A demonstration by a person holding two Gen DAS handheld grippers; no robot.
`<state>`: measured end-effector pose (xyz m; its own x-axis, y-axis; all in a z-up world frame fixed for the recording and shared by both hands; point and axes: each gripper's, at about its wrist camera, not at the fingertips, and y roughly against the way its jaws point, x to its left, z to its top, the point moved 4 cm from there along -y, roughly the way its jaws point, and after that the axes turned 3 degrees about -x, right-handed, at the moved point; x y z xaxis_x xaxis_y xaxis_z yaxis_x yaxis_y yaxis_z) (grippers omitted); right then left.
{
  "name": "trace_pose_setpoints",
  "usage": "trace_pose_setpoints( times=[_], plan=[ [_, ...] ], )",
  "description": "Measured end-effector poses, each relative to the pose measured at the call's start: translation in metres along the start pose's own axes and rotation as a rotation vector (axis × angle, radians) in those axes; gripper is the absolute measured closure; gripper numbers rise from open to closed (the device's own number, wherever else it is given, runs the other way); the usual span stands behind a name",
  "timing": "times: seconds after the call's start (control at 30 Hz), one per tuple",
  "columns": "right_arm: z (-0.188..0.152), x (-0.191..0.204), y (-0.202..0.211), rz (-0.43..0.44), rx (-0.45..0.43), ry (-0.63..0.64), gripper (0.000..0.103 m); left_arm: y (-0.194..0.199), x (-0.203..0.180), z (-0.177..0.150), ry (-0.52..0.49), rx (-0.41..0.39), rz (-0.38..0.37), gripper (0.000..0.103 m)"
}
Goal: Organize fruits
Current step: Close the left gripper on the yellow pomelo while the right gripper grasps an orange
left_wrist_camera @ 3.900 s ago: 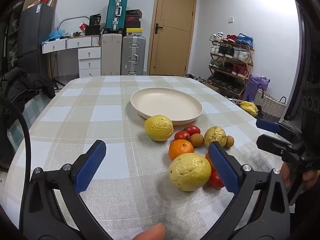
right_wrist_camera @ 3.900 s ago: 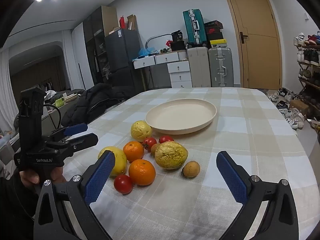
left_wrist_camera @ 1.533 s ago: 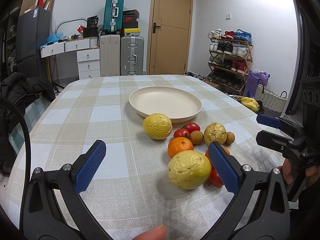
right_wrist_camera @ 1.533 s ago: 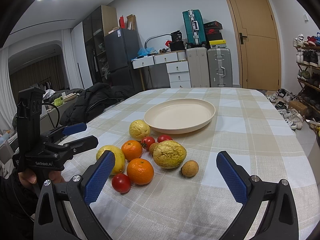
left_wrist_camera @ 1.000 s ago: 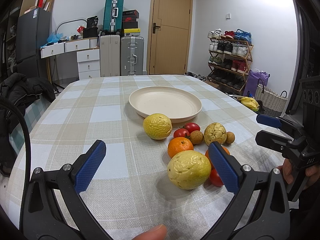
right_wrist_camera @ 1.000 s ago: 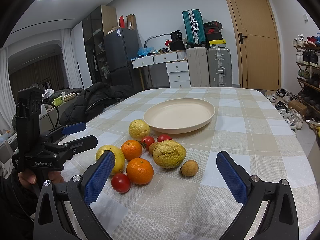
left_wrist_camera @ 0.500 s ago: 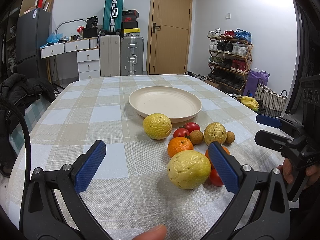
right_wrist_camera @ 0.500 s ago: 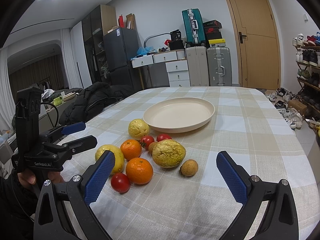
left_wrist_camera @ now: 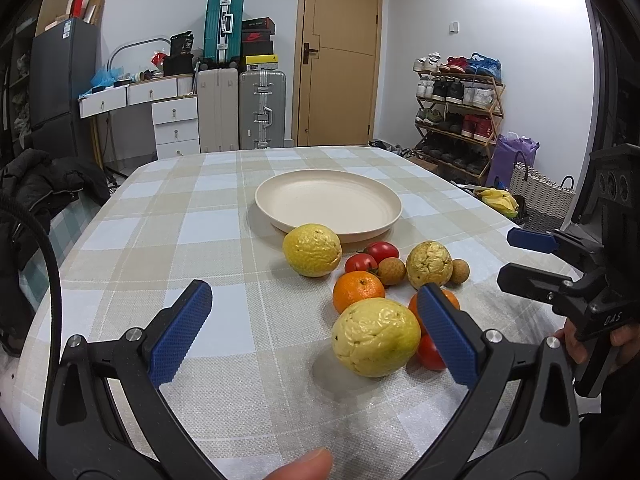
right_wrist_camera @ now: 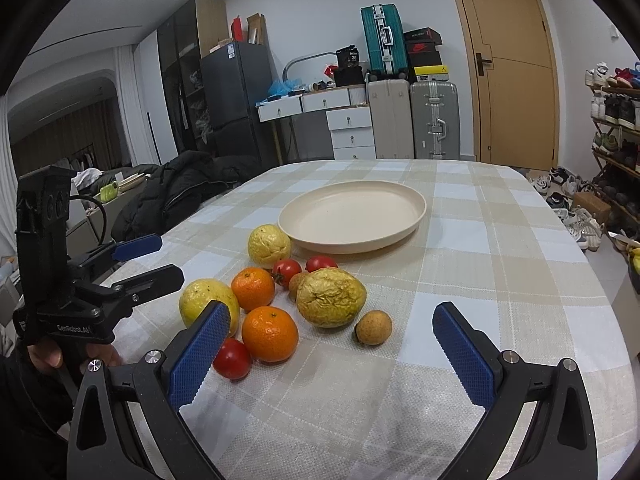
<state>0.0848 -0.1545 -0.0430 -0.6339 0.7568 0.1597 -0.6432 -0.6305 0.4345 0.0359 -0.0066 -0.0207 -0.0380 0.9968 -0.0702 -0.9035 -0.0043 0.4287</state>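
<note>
Left tool, black frame with blue ribbed pads, hovers over the checked-cloth surface with jaws spread wide, nothing between them. Left wrist view: a large pale yellow wrinkled fruit lies just inside the right pad. Behind it sit a small orange mandarin and a second mandarin, the latter partly hidden by the pad. A red tomato is tucked under that same pad. Farther back: a round yellow citrus just beside the rim of the shallow cream plate, two red tomatoes, a brown longan, a knobbly yellow-brown fruit, and another brown longan. The plate holds no fruit. Right tool shows at the frame's right edge, held in a hand, jaws apart.

Right wrist view: right tool is likewise spread wide and holds nothing. Between its pads lie the cluster's near fruits: mandarin, tomato touching it, wrinkled yellow-brown fruit, longan just beside that. The large pale yellow fruit sits behind the left pad. The plate lies beyond the cluster, bare. Left tool appears at left, jaws parted, a hand gripping its handle.
</note>
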Motion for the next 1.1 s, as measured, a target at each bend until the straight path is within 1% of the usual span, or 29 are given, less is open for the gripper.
trace_pose_setpoints(
  times=[0.13, 0.3, 0.43, 0.57, 0.67, 0.8, 0.87, 0.97, 1.0, 1.03, 1.07, 1.1],
  plan=[
    [0.002, -0.001, 0.000, -0.022, 0.006, 0.005, 0.000, -0.001, 0.001, 0.000, -0.002, -0.003, 0.004, 0.001],
    [0.005, -0.008, -0.006, -0.064, 0.051, -0.005, 0.000, 0.001, 0.001, 0.002, -0.008, 0.004, 0.007, 0.001],
    [0.005, -0.019, -0.012, -0.086, 0.089, -0.044, 0.000, 0.000, 0.002, 0.003, -0.016, 0.014, 0.014, 0.001],
    [0.000, -0.027, -0.021, -0.061, 0.163, -0.103, 0.000, -0.002, -0.001, 0.001, -0.037, 0.057, 0.008, 0.001],
    [-0.004, -0.024, -0.024, -0.025, 0.194, -0.128, 0.000, -0.005, -0.002, -0.002, -0.038, 0.090, -0.005, 0.001],
    [-0.010, -0.011, -0.032, -0.029, 0.237, -0.097, 0.000, -0.008, -0.004, -0.006, -0.042, 0.119, -0.005, 0.001],
    [-0.012, -0.004, -0.034, -0.011, 0.241, -0.094, 0.000, -0.011, -0.005, -0.008, -0.039, 0.144, -0.011, 0.001],
    [-0.012, 0.002, -0.036, -0.006, 0.248, -0.089, 0.001, -0.017, -0.007, -0.010, -0.028, 0.184, -0.032, 0.001],
    [-0.013, 0.003, -0.037, 0.002, 0.254, -0.097, 0.001, -0.019, -0.007, -0.011, -0.028, 0.191, -0.037, 0.001],
    [-0.013, 0.003, -0.039, 0.015, 0.262, -0.110, 0.005, -0.020, -0.009, -0.012, -0.028, 0.197, -0.044, 0.001],
    [-0.013, 0.003, -0.040, 0.029, 0.269, -0.119, 0.012, -0.020, -0.010, -0.012, -0.028, 0.202, -0.053, 0.001],
    [-0.014, 0.005, -0.042, 0.043, 0.280, -0.126, 0.015, -0.021, -0.013, -0.012, -0.029, 0.204, -0.062, 0.002]
  ],
)
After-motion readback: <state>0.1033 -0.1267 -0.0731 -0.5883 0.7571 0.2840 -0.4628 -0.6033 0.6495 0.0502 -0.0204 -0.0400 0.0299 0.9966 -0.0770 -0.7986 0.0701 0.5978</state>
